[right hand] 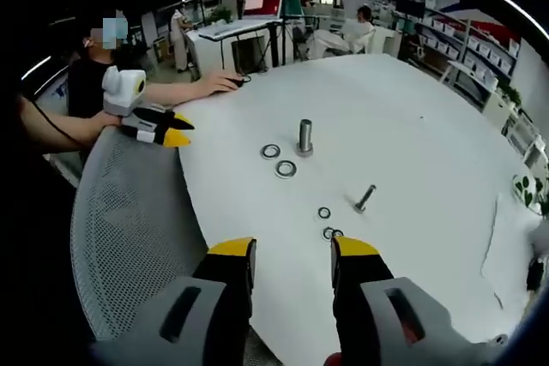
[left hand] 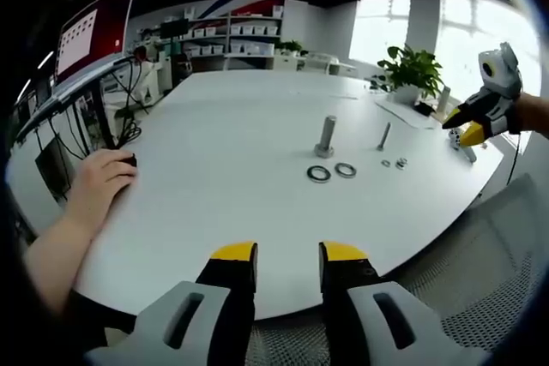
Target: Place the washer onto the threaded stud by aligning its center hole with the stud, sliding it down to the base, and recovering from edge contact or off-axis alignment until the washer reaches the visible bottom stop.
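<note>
Left gripper view: the left gripper (left hand: 288,256) hangs at bottom centre, jaws parted and empty, over the white table (left hand: 223,126). Mid-frame stands the threaded stud (left hand: 326,136), two washers (left hand: 331,172) lying just below it. Right gripper view: the right gripper (right hand: 292,253) also gapes empty, with the smaller bolt (right hand: 364,198) above it, right of centre.

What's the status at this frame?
Left gripper and right gripper open, empty. Two washers flat beside upright stud, untouched. Nothing blocking.
</note>
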Motion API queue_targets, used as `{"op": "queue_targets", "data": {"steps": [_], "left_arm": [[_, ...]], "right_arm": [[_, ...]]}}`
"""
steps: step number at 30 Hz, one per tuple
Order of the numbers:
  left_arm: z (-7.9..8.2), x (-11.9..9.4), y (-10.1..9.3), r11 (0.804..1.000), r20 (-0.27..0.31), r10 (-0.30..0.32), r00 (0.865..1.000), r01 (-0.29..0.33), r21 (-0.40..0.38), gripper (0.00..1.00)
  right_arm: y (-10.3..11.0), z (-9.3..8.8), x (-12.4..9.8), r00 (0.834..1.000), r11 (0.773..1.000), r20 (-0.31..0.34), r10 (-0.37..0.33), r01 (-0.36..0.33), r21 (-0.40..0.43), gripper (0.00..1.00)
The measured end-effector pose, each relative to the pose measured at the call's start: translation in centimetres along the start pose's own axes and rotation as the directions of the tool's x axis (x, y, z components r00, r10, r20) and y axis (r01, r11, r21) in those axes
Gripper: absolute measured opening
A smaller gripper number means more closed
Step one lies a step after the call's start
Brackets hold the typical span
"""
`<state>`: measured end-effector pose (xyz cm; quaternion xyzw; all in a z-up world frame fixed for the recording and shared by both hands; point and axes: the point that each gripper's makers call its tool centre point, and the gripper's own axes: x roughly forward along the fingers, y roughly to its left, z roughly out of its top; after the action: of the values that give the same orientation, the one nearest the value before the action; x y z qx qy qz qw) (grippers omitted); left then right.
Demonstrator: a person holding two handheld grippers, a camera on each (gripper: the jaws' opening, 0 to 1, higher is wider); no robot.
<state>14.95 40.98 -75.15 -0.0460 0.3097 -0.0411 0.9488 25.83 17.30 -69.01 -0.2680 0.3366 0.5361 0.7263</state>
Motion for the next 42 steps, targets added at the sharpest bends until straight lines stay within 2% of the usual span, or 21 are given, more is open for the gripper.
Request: {"op": "queue_targets", "data": {"steps": [9,14,22,33,42], "left_arm": [[0.0,0.1,0.0,1.0,0.001,-0.003,1.0,0.003,0.001,0.28],[0.0,0.1,0.0,1.0,0.004,-0.005,1.0,0.005,-0.001,0.28],[0.1,0.1,0.0,1.0,0.011,-0.006,1.0,0.006,-0.005,0.28],[0.2,0.2,0.0,1.0,0.019,-0.004,1.0,0.005,-0.012,0.27],[0.4,0.2,0.1,1.0,0.032,-0.001,0.999,0.001,-0.023,0.27]], "right_arm": [[-0.1,1.0,3.1,0.993,0.99,-0.102,0.056,-0.068,-0.12,0.38],[0.0,2.0,4.4,0.989,0.983,-0.126,0.071,-0.091,-0.16,0.39],[0.4,2.5,7.0,0.974,0.963,-0.198,0.106,-0.151,-0.225,0.41],[0.8,2.4,10.1,0.955,0.942,-0.262,0.138,-0.208,-0.263,0.41],[0.5,2.3,11.7,0.945,0.936,-0.295,0.144,-0.226,-0.268,0.41]]}}
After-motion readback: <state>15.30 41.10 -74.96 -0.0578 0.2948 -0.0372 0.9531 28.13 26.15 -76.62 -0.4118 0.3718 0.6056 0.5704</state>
